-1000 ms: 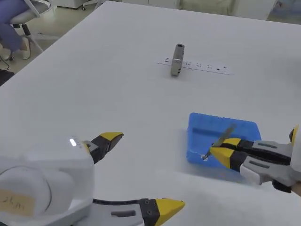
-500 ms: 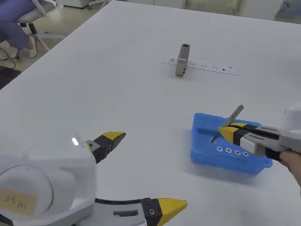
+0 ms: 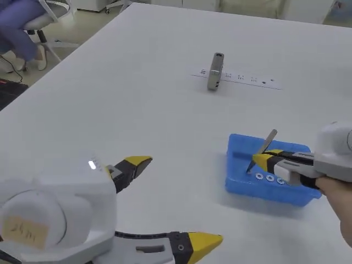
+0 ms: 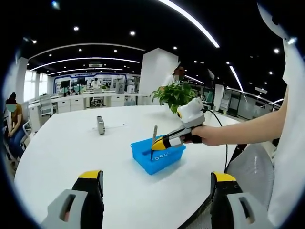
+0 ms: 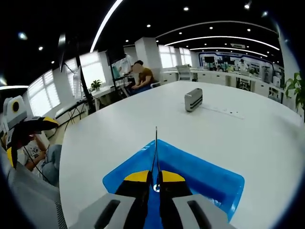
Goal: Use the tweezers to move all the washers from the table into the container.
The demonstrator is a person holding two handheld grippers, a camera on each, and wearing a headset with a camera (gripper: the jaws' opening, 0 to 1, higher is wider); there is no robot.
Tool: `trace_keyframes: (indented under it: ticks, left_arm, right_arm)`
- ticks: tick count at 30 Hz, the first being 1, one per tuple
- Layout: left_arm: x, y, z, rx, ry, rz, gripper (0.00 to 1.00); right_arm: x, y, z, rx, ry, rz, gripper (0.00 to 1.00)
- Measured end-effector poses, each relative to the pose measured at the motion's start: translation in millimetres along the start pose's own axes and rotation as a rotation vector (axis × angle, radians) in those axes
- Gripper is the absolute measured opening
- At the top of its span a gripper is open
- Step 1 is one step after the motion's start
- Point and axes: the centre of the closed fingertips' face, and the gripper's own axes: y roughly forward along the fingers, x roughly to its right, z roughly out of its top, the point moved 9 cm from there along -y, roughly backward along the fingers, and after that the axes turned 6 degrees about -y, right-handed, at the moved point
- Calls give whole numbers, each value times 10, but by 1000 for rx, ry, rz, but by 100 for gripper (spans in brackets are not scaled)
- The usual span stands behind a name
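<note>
A blue container (image 3: 237, 144) sits on the white table with a row of small washers (image 3: 270, 177) inside. My right gripper (image 3: 258, 161) is shut on a pair of metal tweezers (image 3: 268, 140), whose tip points down into the container just left of those washers. In the right gripper view the tweezers (image 5: 155, 143) rise between the shut jaws of my right gripper (image 5: 153, 177) over the container (image 5: 205, 172). My left gripper (image 3: 171, 201) stands open near the table's front, holding nothing. The left gripper view has its own gripper (image 4: 156, 183) facing the container (image 4: 151, 163).
A grey metal block (image 3: 215, 70) lies at the far middle of the table beside a white strip with small dark marks (image 3: 242, 78). A person's hand (image 3: 338, 198) holds the right gripper. Office chairs (image 3: 33, 22) stand beyond the table's left edge.
The right gripper has carried the tweezers from the container's near left corner to above its inside, and the tip has since dipped a little. The left gripper has barely moved.
</note>
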Motion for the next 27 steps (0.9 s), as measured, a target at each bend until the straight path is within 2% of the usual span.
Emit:
trace_keyframes:
  ticks: [1,2,5,9,15,16,22,25,27]
  left_arm:
    - [9,7,15,8,0,-26,95]
    - [7,8,17,-2,13,-30,95]
    - [-5,16,9,-50,75,-42,95]
    - [-16,28,26,-50,82,-51,95]
    - [-2,89,86,-49,96,-73,94]
    - [10,106,98,-54,103,-84,93]
    - [102,193,131,-66,122,-152,83]
    - [176,237,140,-74,127,-198,78]
    - [233,259,142,-77,121,-246,72]
  right_arm:
    - [-2,-1,-2,-2,-2,0,4]
    - [1,-3,-5,-4,-7,4,4]
    - [0,-13,-4,-1,-15,4,4]
    - [2,-53,23,18,-35,-7,4]
    - [-48,-306,216,160,-75,-32,4]
    - [-83,-379,247,189,-88,-20,4]
    - [-242,-740,242,250,-115,28,4]
    - [-333,-897,145,241,-114,84,4]
    - [-387,-984,35,200,-127,103,4]
